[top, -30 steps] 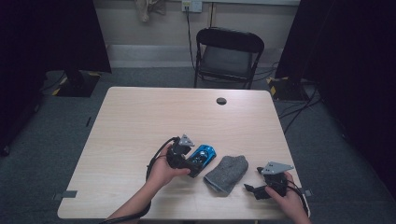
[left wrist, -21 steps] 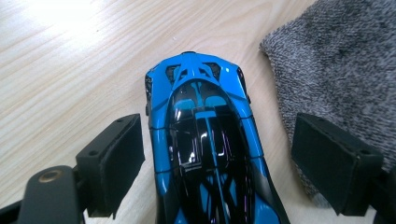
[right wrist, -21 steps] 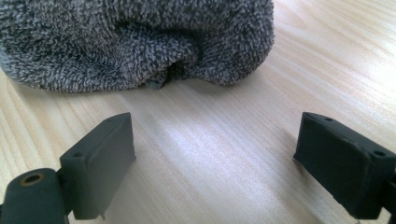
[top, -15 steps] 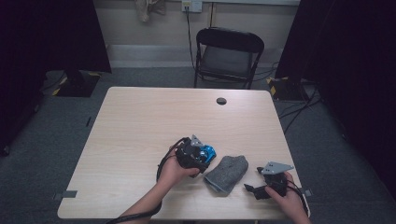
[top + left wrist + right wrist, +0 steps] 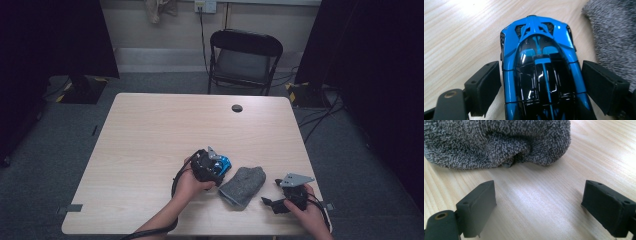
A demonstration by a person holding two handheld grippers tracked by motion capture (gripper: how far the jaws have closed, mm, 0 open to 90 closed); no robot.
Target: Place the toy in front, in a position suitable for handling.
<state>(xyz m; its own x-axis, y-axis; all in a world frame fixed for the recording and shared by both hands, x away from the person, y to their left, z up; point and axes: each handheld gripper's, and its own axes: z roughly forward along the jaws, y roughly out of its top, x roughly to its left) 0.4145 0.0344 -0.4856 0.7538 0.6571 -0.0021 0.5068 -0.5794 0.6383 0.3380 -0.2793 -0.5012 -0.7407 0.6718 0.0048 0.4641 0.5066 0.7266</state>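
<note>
Near half of a pale wooden table (image 5: 150, 130), seen from the person's side. The left gripper (image 5: 212, 167) has its jaws spread wide to either side of a blue-and-black toy sports car (image 5: 541, 70), which sits on the wood near the table's middle, a little toward the near edge; in the left gripper view a strip of daylight shows between each pad and the car's flank, so nothing is clamped yet. Just right of the car lies a folded grey terry cloth (image 5: 243, 185), its edge close beside the car's right side. The right gripper (image 5: 280, 202), near the right front corner, rests low with its jaws equally wide apart and nothing between them, facing the cloth (image 5: 499, 142) across bare wood. The step in hand appears to be taking hold of the car. To do it well, the pads should meet the flanks squarely at the widest part of the body, centred so both touch together; the right-hand pad should stay clear of the cloth's pile, lest it snag. The glossy shell looks slippery, so a firm, level closure seems advisable before any lift
</note>
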